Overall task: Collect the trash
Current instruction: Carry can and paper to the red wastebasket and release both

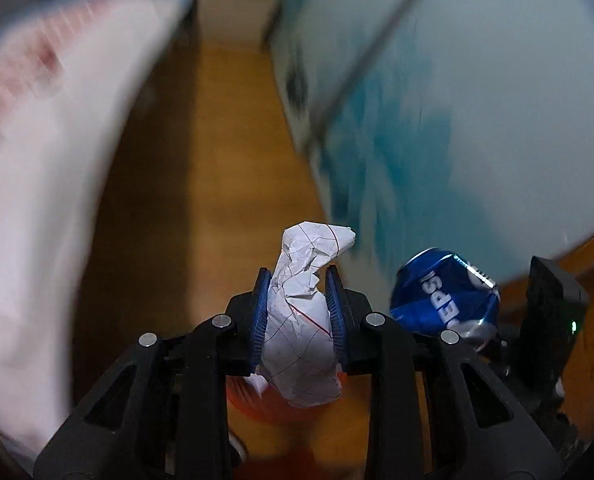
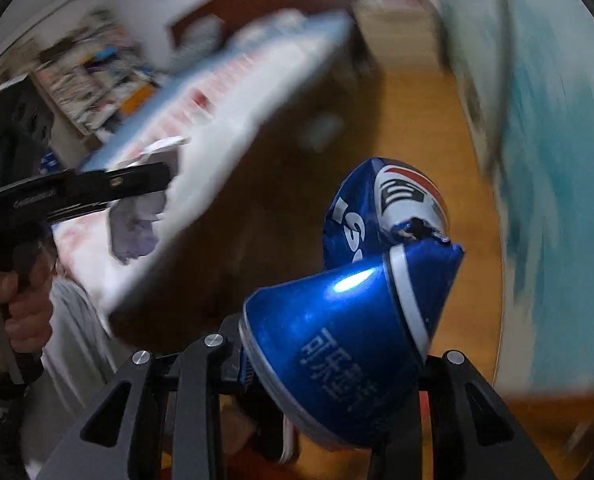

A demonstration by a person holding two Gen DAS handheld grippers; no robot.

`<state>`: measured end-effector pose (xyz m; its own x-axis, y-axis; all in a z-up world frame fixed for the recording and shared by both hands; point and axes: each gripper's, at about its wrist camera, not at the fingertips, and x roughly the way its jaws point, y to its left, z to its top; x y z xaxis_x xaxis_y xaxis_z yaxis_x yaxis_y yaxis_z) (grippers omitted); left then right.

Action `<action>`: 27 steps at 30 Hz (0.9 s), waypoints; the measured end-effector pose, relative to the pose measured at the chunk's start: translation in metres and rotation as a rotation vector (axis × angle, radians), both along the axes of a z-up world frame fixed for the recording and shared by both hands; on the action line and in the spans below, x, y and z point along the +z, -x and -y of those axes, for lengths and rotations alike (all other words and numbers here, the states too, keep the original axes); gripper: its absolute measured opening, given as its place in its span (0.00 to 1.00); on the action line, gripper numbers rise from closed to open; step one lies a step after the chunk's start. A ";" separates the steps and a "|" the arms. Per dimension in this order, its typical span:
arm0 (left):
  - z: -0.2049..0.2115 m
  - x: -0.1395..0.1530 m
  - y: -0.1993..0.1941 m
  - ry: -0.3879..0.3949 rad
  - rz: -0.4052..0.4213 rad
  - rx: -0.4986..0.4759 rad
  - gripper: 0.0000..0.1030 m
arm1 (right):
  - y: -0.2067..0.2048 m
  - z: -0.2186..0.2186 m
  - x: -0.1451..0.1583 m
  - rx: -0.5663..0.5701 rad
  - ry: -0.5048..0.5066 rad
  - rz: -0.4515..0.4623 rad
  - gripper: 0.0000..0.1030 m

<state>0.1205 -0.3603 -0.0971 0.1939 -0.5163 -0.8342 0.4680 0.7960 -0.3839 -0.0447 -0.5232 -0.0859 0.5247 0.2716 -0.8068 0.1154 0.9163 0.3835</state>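
My left gripper [image 1: 299, 300] is shut on a crumpled sheet of lined white paper [image 1: 305, 320], held in the air between the blue pads. My right gripper [image 2: 337, 360] is shut on a crushed blue Pepsi can [image 2: 361, 320], which fills the middle of the right wrist view. The same can [image 1: 445, 296] shows to the right in the left wrist view, close beside the paper. The left gripper [image 2: 97, 188] with the paper [image 2: 137, 220] shows at the left in the right wrist view. Both views are motion-blurred.
A bed with a white and blue cover [image 1: 57, 160] is on the left. A pale blue-green wall or cabinet [image 1: 477, 100] is on the right. Orange wooden floor [image 1: 225, 160] runs between them. A cluttered shelf [image 2: 89, 68] stands behind the bed.
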 end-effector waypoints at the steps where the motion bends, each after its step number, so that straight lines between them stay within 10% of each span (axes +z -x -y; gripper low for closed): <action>1: 0.012 -0.022 -0.002 -0.027 -0.063 -0.012 0.27 | 0.010 0.006 -0.034 -0.027 -0.027 -0.060 0.34; 5: 0.052 -0.084 0.000 -0.164 -0.138 -0.082 0.27 | 0.028 0.001 -0.118 -0.074 -0.068 -0.206 0.34; 12: 0.069 -0.174 0.011 -0.286 -0.280 -0.104 0.27 | 0.021 -0.014 -0.175 -0.123 -0.127 -0.281 0.34; 19: 0.073 -0.192 0.019 -0.319 -0.294 -0.144 0.31 | 0.010 -0.021 -0.188 -0.123 -0.147 -0.301 0.38; 21: 0.072 -0.191 0.015 -0.326 -0.307 -0.122 0.45 | 0.009 -0.018 -0.190 -0.134 -0.148 -0.295 0.65; 22: 0.071 -0.190 0.013 -0.338 -0.316 -0.109 0.62 | 0.010 -0.015 -0.188 -0.145 -0.149 -0.296 0.69; 27: 0.067 -0.184 0.008 -0.337 -0.323 -0.087 0.66 | 0.016 -0.007 -0.176 -0.163 -0.135 -0.289 0.70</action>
<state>0.1121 -0.4270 -0.2811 -0.1351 -0.2089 -0.9686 0.4375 0.8645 -0.2475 -0.0606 -0.5162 -0.2622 0.3255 0.3176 -0.8906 0.3776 0.8199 0.4304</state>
